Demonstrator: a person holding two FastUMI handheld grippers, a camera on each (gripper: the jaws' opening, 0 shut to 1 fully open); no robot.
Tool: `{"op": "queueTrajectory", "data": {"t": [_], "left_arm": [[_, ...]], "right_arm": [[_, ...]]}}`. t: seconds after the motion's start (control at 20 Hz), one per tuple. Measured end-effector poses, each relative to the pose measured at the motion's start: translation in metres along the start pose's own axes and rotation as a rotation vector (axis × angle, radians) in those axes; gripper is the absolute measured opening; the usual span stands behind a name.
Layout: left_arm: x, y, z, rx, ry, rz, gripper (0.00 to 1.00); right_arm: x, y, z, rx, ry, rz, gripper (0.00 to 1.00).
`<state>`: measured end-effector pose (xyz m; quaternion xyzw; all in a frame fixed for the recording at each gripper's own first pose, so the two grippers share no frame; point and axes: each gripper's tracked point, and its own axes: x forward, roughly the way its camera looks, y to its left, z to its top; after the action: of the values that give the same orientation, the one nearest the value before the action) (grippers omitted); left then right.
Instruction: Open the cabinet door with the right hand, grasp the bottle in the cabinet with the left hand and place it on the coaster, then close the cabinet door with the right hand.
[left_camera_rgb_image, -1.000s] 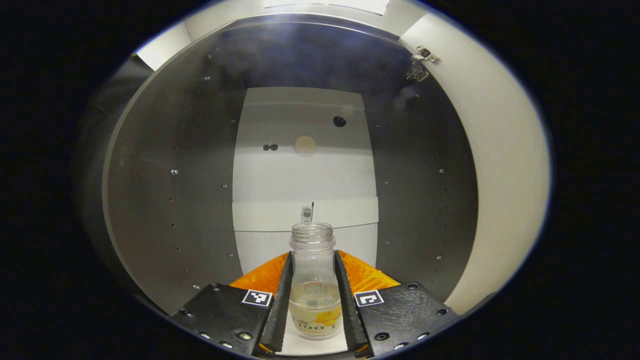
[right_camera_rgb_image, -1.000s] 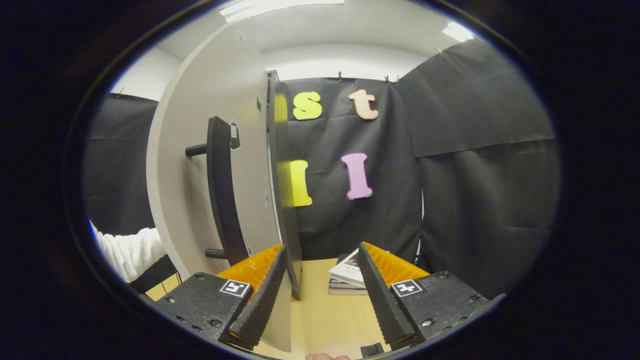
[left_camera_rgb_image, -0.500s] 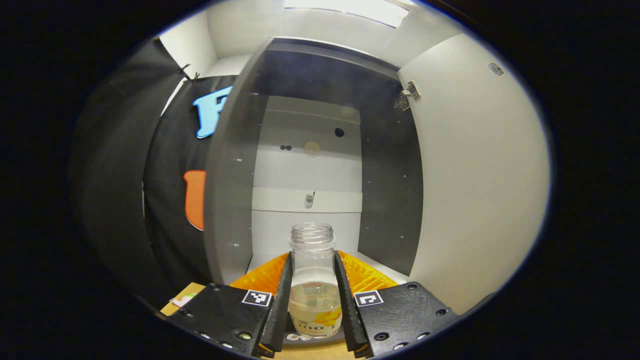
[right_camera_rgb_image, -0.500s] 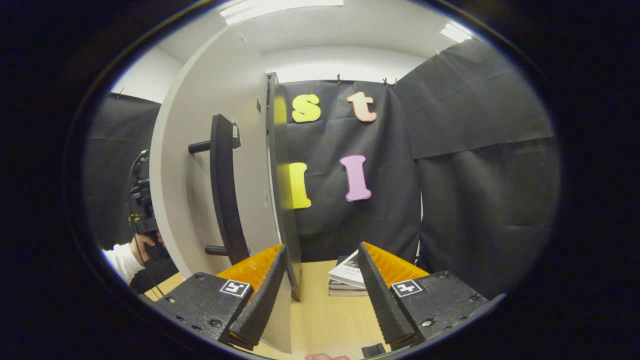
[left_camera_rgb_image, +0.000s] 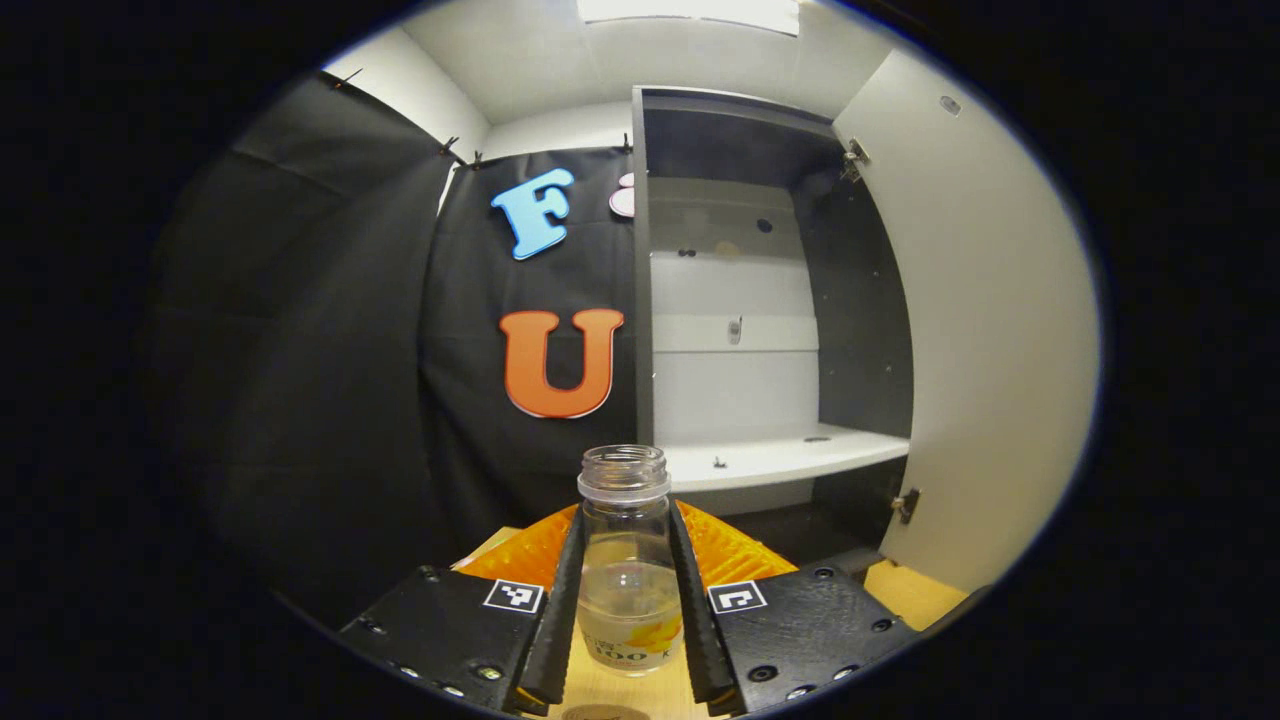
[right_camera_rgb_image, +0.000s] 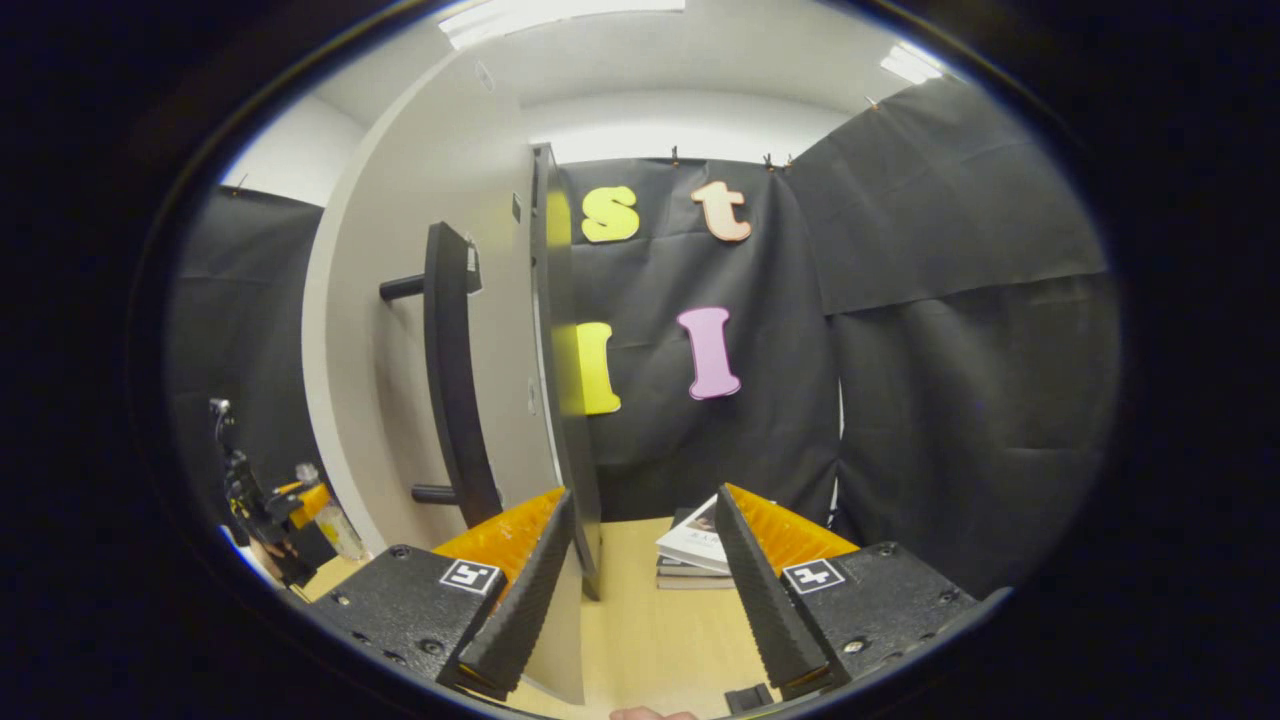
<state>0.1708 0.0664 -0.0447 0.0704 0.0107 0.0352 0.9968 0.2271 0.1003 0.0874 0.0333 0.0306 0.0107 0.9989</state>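
In the left gripper view, a clear open-topped bottle (left_camera_rgb_image: 625, 570) with a little liquid and an orange label stands upright between my left gripper's (left_camera_rgb_image: 625, 515) fingers, which are shut on it, out in front of the open cabinet (left_camera_rgb_image: 760, 300). The cabinet's white shelf (left_camera_rgb_image: 780, 460) is bare. Below the bottle, a round brown edge (left_camera_rgb_image: 605, 712) that may be the coaster peeks in. In the right gripper view, my right gripper (right_camera_rgb_image: 642, 495) is open, and the open door's edge (right_camera_rgb_image: 560, 400) stands just inside its left finger. The door's dark bar handle (right_camera_rgb_image: 450, 400) is to the left. The left gripper with the bottle (right_camera_rgb_image: 345, 530) shows far left.
The open white door (left_camera_rgb_image: 990, 330) stands to the right of the cabinet in the left gripper view. A stack of books (right_camera_rgb_image: 695, 550) lies on the wooden table (right_camera_rgb_image: 650, 640) behind the right gripper's fingers. Black cloth walls close the booth all round.
My left gripper has drawn the bottle back out of the cabinet and swung left, so the whole cabinet front now shows. The right gripper has stayed at the door's edge.
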Motion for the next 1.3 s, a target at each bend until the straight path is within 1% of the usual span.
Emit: {"op": "queueTrajectory", "data": {"t": [0.1,0.2,0.35,0.6,0.65,0.7,0.75,0.8,0.85,0.95,1.2,1.25,1.3], "left_arm": [[-0.013,0.01,-0.032,0.014,0.018,0.053,0.46],[-0.021,0.014,-0.063,0.015,0.03,0.087,0.45],[-0.028,0.012,-0.113,-0.047,0.09,0.104,0.45],[-0.035,0.022,-0.159,-0.083,0.119,0.169,0.46],[-0.038,0.023,-0.164,-0.08,0.116,0.181,0.46],[-0.04,0.024,-0.159,-0.065,0.076,0.19,0.46],[-0.04,0.024,-0.161,-0.047,0.069,0.203,0.46],[-0.041,0.02,-0.164,-0.027,0.077,0.199,0.45],[-0.043,0.018,-0.162,-0.004,0.052,0.195,0.45],[-0.046,0.015,-0.162,0.026,0.041,0.189,0.45],[-0.046,0.011,-0.163,0.055,0.036,0.175,0.45],[-0.046,0.013,-0.163,0.066,0.035,0.184,0.45],[-0.045,0.014,-0.165,0.074,0.04,0.188,0.48]], "right_arm": [[0.001,0.0,-0.001,0.017,-0.006,-0.001,0.88],[0.001,0.0,-0.002,0.042,-0.007,0.001,0.88],[0.002,0.001,-0.001,0.059,-0.015,0.001,0.88],[0.0,0.0,-0.004,0.063,-0.002,-0.014,0.88],[0.0,0.0,-0.002,0.058,-0.002,-0.021,0.88],[0.0,-0.001,-0.003,0.051,0.001,-0.028,0.88],[-0.001,-0.002,-0.002,0.044,0.0,-0.036,0.88],[-0.001,-0.002,-0.001,0.042,-0.001,-0.044,0.88],[-0.001,-0.002,-0.002,0.045,0.0,-0.049,0.88],[-0.001,-0.002,-0.003,0.051,0.005,-0.053,0.88],[-0.003,-0.002,-0.001,0.049,0.0,-0.063,0.88],[-0.004,-0.002,-0.001,0.047,0.0,-0.063,0.88],[-0.004,-0.002,-0.001,0.043,0.002,-0.06,0.88]]}}
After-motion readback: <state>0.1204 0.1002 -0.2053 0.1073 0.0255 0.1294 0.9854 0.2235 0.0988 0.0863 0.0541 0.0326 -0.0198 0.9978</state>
